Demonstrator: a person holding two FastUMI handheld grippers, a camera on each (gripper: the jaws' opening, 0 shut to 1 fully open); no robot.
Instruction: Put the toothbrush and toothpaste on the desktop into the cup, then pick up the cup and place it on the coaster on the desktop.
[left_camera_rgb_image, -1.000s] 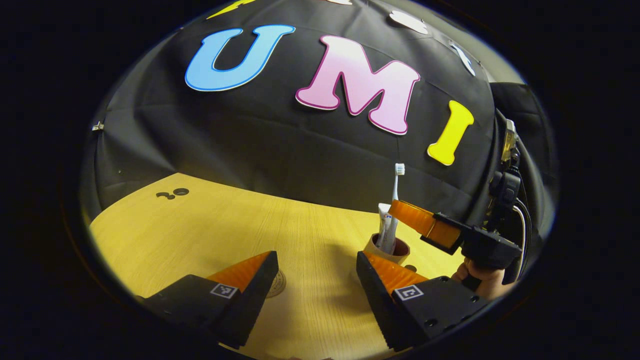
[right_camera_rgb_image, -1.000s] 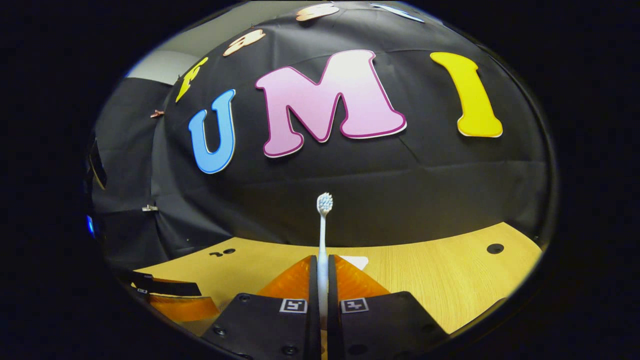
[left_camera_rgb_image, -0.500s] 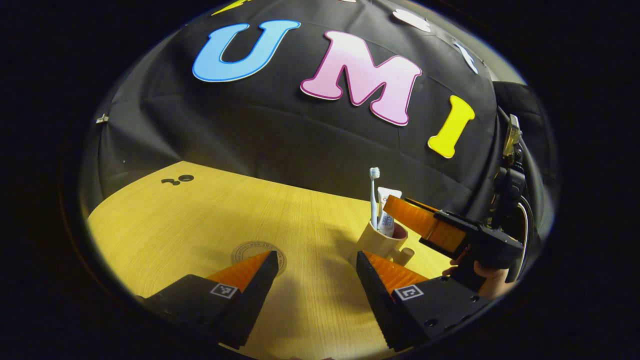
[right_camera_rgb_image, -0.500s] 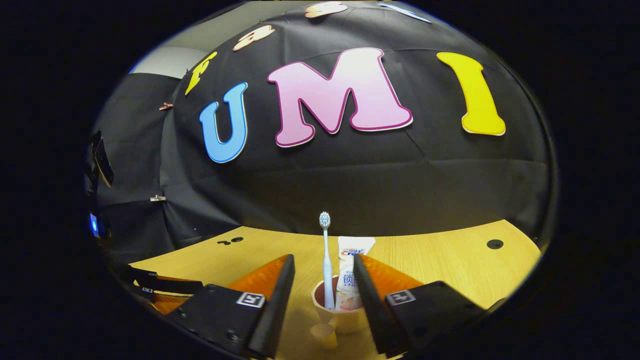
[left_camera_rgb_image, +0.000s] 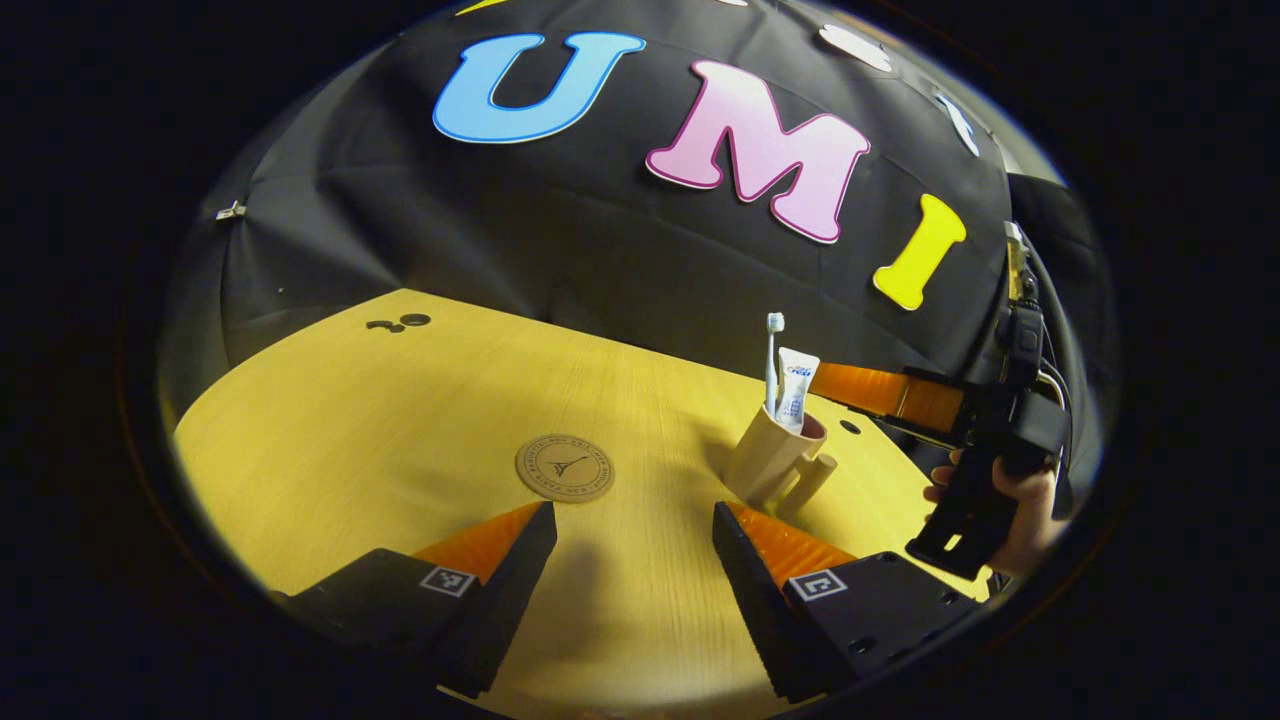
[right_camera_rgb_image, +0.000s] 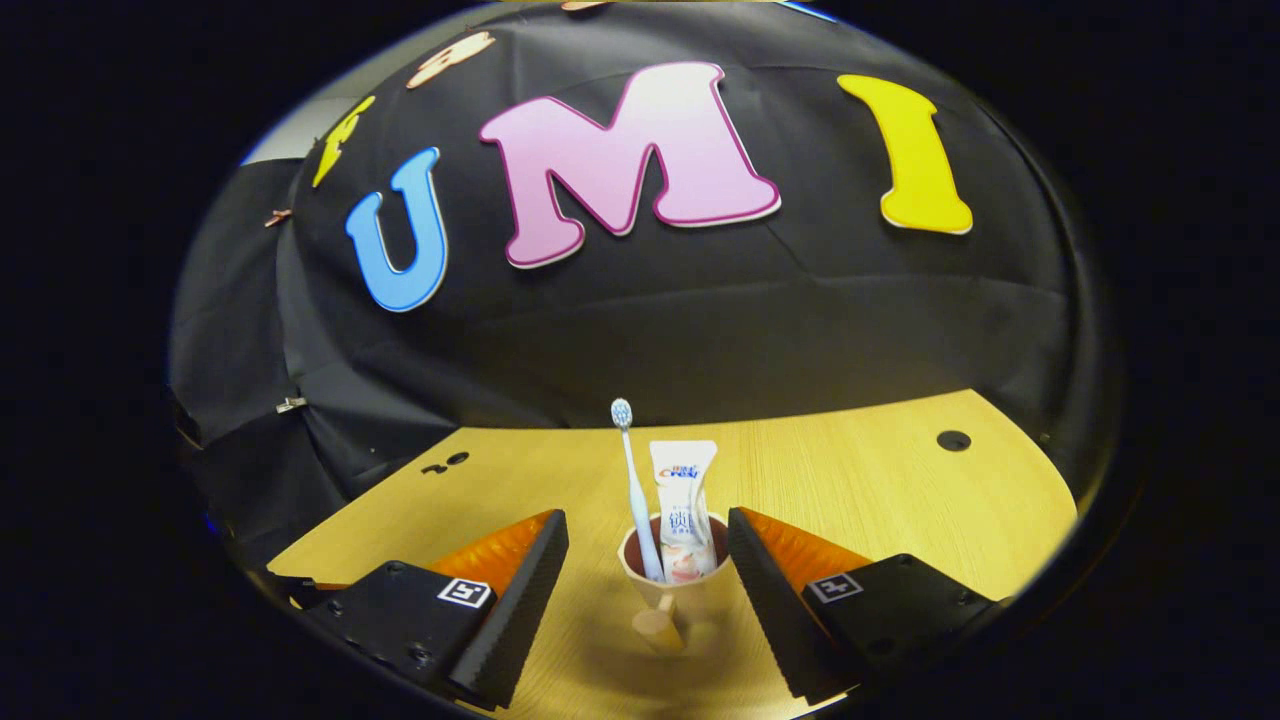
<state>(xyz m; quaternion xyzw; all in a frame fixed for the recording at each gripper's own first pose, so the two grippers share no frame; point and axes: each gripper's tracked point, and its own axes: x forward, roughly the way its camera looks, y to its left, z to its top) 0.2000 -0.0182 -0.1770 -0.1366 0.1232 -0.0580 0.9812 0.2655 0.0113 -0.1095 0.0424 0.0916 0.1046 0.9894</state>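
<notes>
A beige cup (right_camera_rgb_image: 668, 590) with a side handle stands on the wooden desktop, holding a white toothbrush (right_camera_rgb_image: 630, 470) and a white toothpaste tube (right_camera_rgb_image: 682, 500), both upright. My right gripper (right_camera_rgb_image: 648, 585) is open, its fingers on either side of the cup without touching it. In the left gripper view the cup (left_camera_rgb_image: 772, 455) with the toothbrush (left_camera_rgb_image: 771, 360) and the toothpaste tube (left_camera_rgb_image: 795, 390) stands to the right, and the right gripper's fingers (left_camera_rgb_image: 870, 388) reach in behind it, held by a hand (left_camera_rgb_image: 1010, 500). A round brown coaster (left_camera_rgb_image: 565, 467) lies left of the cup. My left gripper (left_camera_rgb_image: 632, 560) is open and holds nothing.
The wooden desktop (left_camera_rgb_image: 400, 420) has small dark holes at its far left (left_camera_rgb_image: 400, 322) and one near the cup (left_camera_rgb_image: 850, 427). Another hole (right_camera_rgb_image: 953, 440) shows at the right in the right gripper view. The black cloth wall rises behind the desk.
My right gripper let go of the toothbrush, which now stands in the cup, then opened and drew back. My left gripper shifted, so the coaster has come fully into sight.
</notes>
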